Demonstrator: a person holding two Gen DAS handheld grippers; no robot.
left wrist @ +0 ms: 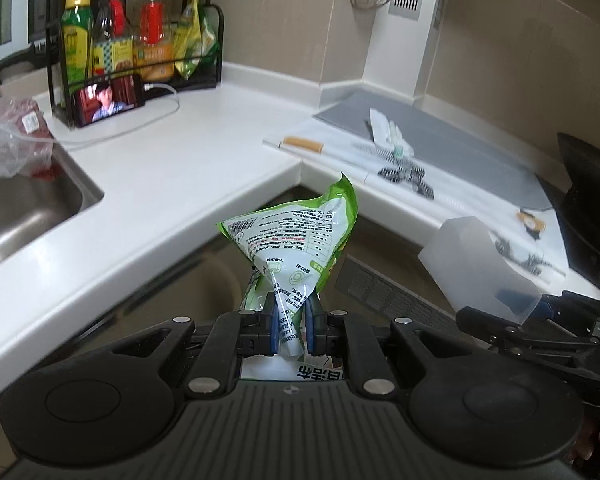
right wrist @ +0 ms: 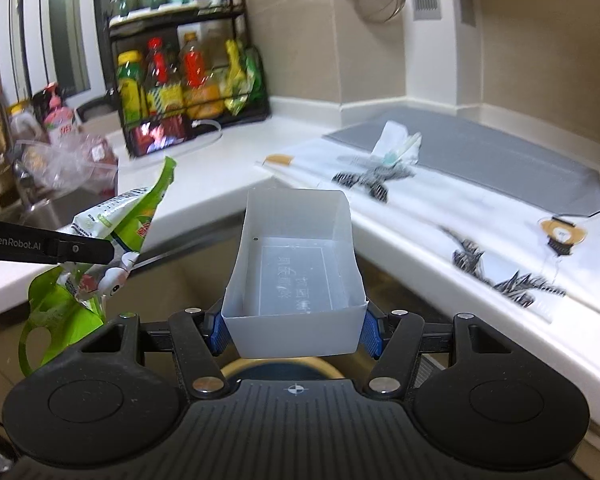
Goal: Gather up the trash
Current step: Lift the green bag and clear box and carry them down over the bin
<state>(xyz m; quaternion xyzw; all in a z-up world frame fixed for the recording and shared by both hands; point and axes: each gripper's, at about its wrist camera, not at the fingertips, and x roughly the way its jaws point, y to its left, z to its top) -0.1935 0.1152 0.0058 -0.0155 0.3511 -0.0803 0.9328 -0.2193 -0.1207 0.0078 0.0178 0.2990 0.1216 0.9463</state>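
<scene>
Carrying is the step: off the white counter (left wrist: 160,184), my left gripper (left wrist: 291,312) pinches a crumpled green-and-white printed wrapper (left wrist: 296,236), my right gripper (right wrist: 296,330) clamps a translucent white plastic tray (right wrist: 296,276), and next both probably need a bin.

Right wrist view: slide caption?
Right gripper holds an empty white plastic tray off the counter; left gripper pinches a green wrapper.

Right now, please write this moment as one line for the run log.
left gripper: shut on green bag | right gripper: shut on white box | both off counter | paper scraps left there
</scene>
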